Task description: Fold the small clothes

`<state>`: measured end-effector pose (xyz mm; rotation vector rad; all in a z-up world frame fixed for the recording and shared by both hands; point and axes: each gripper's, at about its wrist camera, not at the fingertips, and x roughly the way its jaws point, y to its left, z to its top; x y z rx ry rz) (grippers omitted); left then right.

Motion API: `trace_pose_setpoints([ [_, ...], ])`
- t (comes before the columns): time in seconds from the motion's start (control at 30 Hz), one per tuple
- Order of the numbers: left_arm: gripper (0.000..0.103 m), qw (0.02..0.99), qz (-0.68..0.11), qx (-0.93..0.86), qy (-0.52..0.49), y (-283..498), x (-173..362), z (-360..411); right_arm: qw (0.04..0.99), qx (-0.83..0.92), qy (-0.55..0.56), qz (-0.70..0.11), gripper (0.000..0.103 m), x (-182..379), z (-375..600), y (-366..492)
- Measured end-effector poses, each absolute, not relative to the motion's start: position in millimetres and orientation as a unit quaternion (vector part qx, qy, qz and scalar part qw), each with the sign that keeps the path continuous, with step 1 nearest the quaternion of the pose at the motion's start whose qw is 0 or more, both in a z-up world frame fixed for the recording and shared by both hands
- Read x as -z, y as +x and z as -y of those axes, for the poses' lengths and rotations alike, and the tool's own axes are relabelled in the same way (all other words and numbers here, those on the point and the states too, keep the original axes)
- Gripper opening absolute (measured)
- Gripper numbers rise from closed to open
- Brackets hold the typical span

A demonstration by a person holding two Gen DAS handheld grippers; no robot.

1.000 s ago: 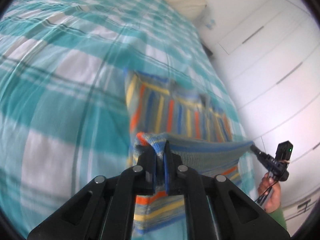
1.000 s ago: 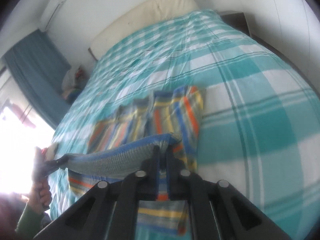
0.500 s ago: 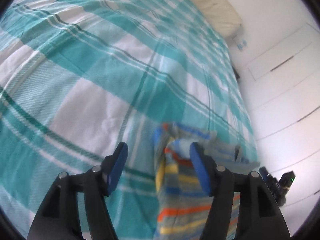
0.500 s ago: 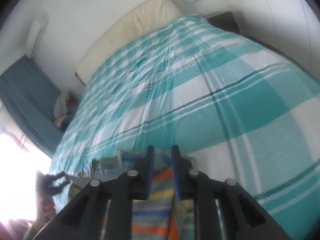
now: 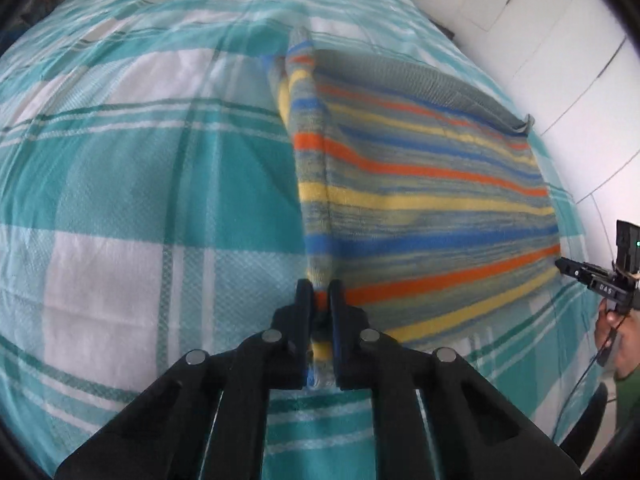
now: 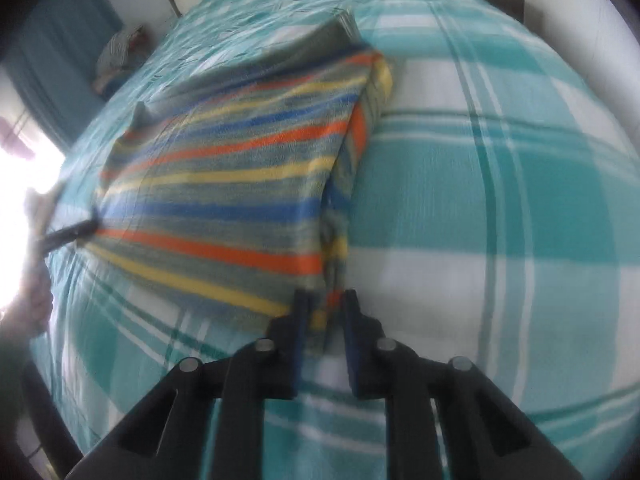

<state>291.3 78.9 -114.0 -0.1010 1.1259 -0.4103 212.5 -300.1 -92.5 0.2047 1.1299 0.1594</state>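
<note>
**Striped garment pinched at both near corners on the bed**

On my left I see a wide stretch of teal-and-white checked bedspread [image 5: 120,208], flat and bare out to the edge of the view. The left gripper [image 5: 320,300] is clamped on the near left corner of the striped garment [image 5: 420,208], its blue-lined fingers [image 5: 303,304] pressed close with orange and yellow cloth squeezed between them. From that corner the garment's left edge runs straight away from me, doubled over in a narrow fold, up to a grey ribbed band along the far edge.

The garment lies spread across the bedspread, stripes running side to side. Its far right corner ends near the white cupboard doors [image 5: 560,60], just beside the bed's edge.

In the left wrist view the right gripper [image 5: 564,266] sits at the garment's near right corner. In its own view [image 6: 322,304] the fingers [image 6: 301,312] stand slightly apart with the corner cloth between them, so I read it as holding the garment, though blur leaves the contact unclear. Right of that, the bedspread is bare out to the frame's edge.
</note>
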Motion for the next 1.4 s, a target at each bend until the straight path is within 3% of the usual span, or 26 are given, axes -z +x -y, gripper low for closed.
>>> trace_pose_setpoints([
  [0.23, 0.007, 0.821, -0.537, 0.19, -0.038, 287.1, 111.4, -81.6, 0.842, -0.058, 0.074, -0.531, 0.012, 89.5, 295.8, 205.7],
  [0.3, 0.02, 0.824, -0.536, 0.18, -0.049, 286.7, 111.3, -85.8, 0.847, -0.061, 0.091, -0.52, 0.012, 87.7, 303.3, 200.8],
  [0.33, 0.027, 0.826, -0.533, 0.172, -0.06, 282.8, 108.8, -89.9, 0.851, -0.057, 0.095, -0.513, 0.023, 85.9, 307.1, 196.3],
  [0.37, 0.046, 0.83, -0.53, 0.162, -0.064, 276.6, 105.2, -93.4, 0.855, -0.049, 0.096, -0.507, 0.041, 80.5, 310.5, 192.8],
  [0.4, 0.067, 0.837, -0.523, 0.15, -0.063, 266.4, 100.3, -97.4, 0.862, -0.044, 0.098, -0.496, 0.047, 75.3, 314.0, 184.6],
  [0.47, 0.081, 0.859, -0.491, 0.137, -0.052, 237.9, 84.9, -96.7, 0.878, -0.035, 0.099, -0.467, 0.058, 66.3, 320.0, 163.9],
  [0.6, 0.094, 0.882, -0.445, 0.154, -0.027, 190.4, 67.9, -75.6, 0.894, -0.006, 0.093, -0.438, 0.067, 60.7, 321.9, 128.1],
  [0.73, 0.097, 0.893, -0.416, 0.174, 0.016, 160.0, 70.0, -34.9, 0.898, 0.011, 0.095, -0.429, 0.069, 72.2, 315.3, 109.0],
  [0.9, 0.097, 0.881, -0.436, 0.179, 0.05, 159.7, 99.4, -4.0, 0.908, 0.025, 0.075, -0.412, 0.071, 92.5, 308.8, 100.9],
  [1.07, 0.102, 0.88, -0.434, 0.18, 0.075, 151.9, 120.1, 7.2, 0.908, 0.004, 0.065, -0.414, 0.088, 101.3, 304.1, 101.9],
  [1.4, 0.103, 0.883, -0.427, 0.183, 0.069, 150.9, 124.2, 4.7, 0.91, 0.004, 0.061, -0.409, 0.091, 103.3, 300.3, 101.6],
])
